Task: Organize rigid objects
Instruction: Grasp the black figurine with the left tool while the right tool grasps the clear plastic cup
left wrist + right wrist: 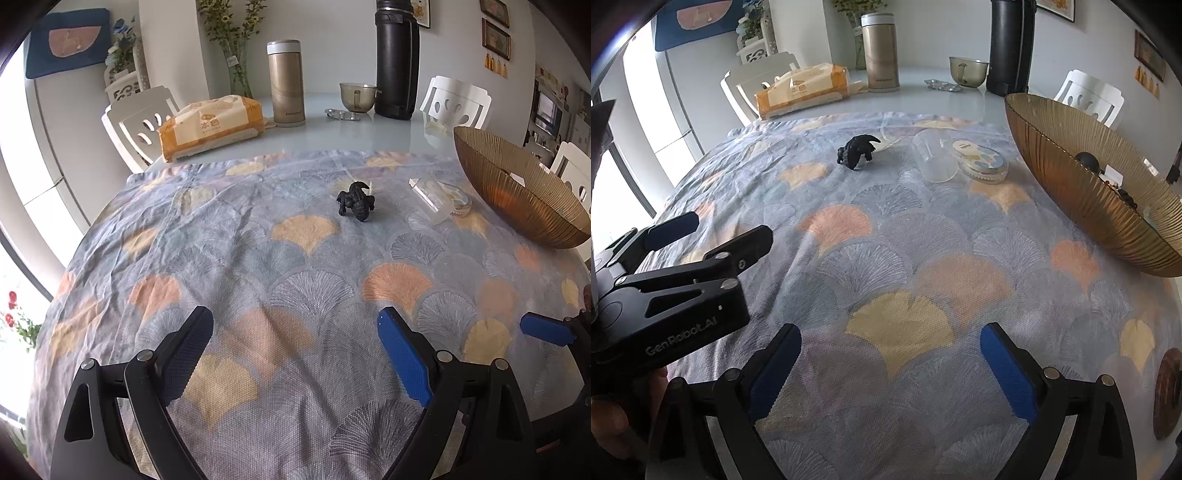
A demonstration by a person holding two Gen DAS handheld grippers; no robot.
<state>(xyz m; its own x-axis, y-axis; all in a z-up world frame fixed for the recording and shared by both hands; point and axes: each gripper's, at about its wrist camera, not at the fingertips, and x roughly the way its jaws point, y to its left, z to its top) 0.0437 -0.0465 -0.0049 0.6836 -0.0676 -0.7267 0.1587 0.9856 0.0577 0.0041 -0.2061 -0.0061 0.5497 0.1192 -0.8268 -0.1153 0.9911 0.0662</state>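
Black figurine (857, 151): small dark creature toy on the patterned cloth (886, 258), at about 11 o'clock in the right wrist view, clear of everything else.
Handling: likely light, stiff plastic with thin legs and tail; pinch across the thick body, not the limbs.
Clear cup (934, 158): lying on its side just right of the figurine, touching a round lidded tin (984, 162); probably slick and may roll.
Amber bowl (1071, 192): at 2 o'clock, ribbed, likely glass and fragile; a few small items already inside.
Right gripper (890, 373): spread wide, nothing between the pads.
Left gripper (295, 354): also wide apart and empty, over bare cloth.
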